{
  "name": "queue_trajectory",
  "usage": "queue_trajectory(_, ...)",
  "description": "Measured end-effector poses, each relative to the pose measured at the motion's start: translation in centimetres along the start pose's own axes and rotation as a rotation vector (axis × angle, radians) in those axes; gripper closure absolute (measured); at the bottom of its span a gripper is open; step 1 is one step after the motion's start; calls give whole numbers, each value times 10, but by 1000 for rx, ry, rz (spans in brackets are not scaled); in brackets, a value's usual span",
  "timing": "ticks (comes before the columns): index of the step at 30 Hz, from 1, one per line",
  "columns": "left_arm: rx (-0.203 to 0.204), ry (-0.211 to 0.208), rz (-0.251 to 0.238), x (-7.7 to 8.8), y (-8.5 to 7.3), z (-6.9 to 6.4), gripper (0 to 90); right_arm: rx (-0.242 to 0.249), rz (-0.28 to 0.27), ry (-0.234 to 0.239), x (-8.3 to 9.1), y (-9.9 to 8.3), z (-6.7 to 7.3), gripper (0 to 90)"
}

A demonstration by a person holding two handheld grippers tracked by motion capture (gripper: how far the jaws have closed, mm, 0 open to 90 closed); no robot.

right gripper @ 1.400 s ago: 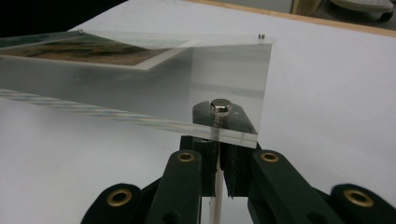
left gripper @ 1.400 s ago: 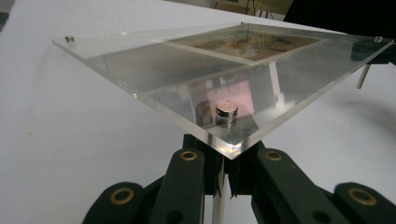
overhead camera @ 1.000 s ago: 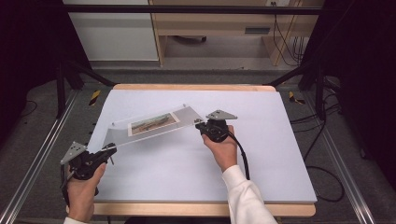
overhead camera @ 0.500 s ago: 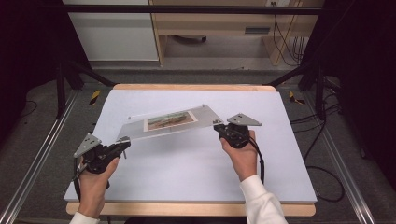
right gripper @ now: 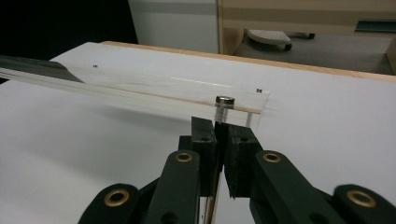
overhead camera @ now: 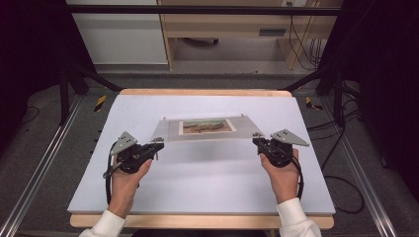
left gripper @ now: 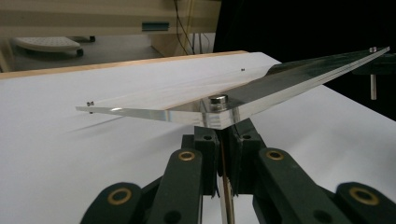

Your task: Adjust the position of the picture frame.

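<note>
A clear acrylic picture frame (overhead camera: 206, 129) with a small landscape print (overhead camera: 206, 126) in it hangs just above the white table (overhead camera: 197, 187), level and square to the table's edges. My left gripper (overhead camera: 157, 143) is shut on the frame's near left corner, and my right gripper (overhead camera: 258, 141) is shut on its near right corner. In the left gripper view the plate (left gripper: 187, 100) runs off to the right, with a metal corner cap (left gripper: 218, 99) right above the shut gripper (left gripper: 223, 135). In the right gripper view the gripper (right gripper: 215, 133) pinches the post under a similar cap (right gripper: 224, 100).
The table has a wooden rim (overhead camera: 202, 92) at its far edge. Aluminium rails (overhead camera: 44, 163) run along both sides. Yellow-black objects lie on the floor at the far left (overhead camera: 100, 102) and far right (overhead camera: 310, 102). Cables (overhead camera: 341, 148) trail at the right.
Both grippers have carried the frame to the right and turned it from a slant to level and square. The left hand rose forward; the right hand came nearer and rightward.
</note>
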State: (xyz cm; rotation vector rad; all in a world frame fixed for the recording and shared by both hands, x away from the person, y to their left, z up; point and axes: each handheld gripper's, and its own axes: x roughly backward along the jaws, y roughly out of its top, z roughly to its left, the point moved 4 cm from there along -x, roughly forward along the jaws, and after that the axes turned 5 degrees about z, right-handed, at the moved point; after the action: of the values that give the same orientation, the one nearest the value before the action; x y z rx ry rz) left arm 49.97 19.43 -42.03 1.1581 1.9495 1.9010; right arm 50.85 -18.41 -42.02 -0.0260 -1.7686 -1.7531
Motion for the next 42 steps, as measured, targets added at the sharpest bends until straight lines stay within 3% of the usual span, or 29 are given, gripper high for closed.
queue_trajectory(7,-28,-35,2,-22,2,-10,824,-34,-9,-50,15,-13,-19,838)
queue_trajectory(13,-30,-52,4,-32,2,-12,825,-56,-11,-71,18,-18,-25,839)
queue_trajectory(42,-23,-17,7,-27,-7,0,824,-49,0,-55,12,-24,-12,835)
